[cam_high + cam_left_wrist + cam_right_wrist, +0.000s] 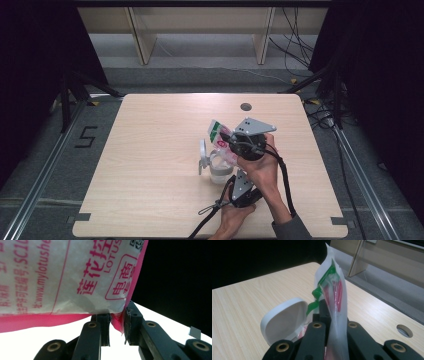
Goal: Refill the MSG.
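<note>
Plastic packet (220,134) between both hand-held grippers, open-lidded clear container (218,170) beneath, wooden table (150,165).

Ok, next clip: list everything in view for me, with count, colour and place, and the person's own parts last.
Packet: one, white with pink and green print, held above the container near the table's middle.
Container: one, clear, on the table under the packet.
Lid: one, white, flipped open at the container's left.
Table: one, light wood, with a round hole near its far edge.
Shelf unit: one, pale wood, on the floor beyond the table.
Floor mark: one, black "5", left of the table.
Left tongs: black, pinching the packet's pink corner.
Right tongs: black, closed on the packet's striped end.
Hands: two, left at the near edge, right above it.
</note>
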{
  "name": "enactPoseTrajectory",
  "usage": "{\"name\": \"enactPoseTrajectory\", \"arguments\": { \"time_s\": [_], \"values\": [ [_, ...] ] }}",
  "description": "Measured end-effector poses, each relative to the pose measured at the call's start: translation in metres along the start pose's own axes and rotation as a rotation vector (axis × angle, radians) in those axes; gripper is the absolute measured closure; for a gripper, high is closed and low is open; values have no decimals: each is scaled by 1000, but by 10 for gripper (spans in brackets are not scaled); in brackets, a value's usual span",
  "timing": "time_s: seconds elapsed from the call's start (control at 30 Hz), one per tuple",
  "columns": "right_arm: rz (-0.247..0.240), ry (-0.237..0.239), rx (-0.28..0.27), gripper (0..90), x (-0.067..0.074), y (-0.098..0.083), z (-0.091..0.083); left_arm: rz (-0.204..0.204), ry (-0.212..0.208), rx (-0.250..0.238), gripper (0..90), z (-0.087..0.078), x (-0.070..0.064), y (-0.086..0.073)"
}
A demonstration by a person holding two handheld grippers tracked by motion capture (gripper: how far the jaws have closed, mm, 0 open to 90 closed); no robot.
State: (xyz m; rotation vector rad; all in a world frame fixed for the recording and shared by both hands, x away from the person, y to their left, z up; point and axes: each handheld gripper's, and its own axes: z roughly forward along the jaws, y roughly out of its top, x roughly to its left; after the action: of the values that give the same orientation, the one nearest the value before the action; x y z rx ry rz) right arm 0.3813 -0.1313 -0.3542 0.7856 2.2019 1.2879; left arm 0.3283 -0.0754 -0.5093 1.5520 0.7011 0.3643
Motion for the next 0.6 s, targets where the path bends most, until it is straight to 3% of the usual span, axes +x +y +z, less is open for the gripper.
{"name": "enactPoseTrajectory", "arguments": {
  "time_s": [0.6],
  "values": [
    [-6, -10, -14, 900, 1, 0, 1, 2, 8, 10, 765, -1, 0, 1]
  ]
}}
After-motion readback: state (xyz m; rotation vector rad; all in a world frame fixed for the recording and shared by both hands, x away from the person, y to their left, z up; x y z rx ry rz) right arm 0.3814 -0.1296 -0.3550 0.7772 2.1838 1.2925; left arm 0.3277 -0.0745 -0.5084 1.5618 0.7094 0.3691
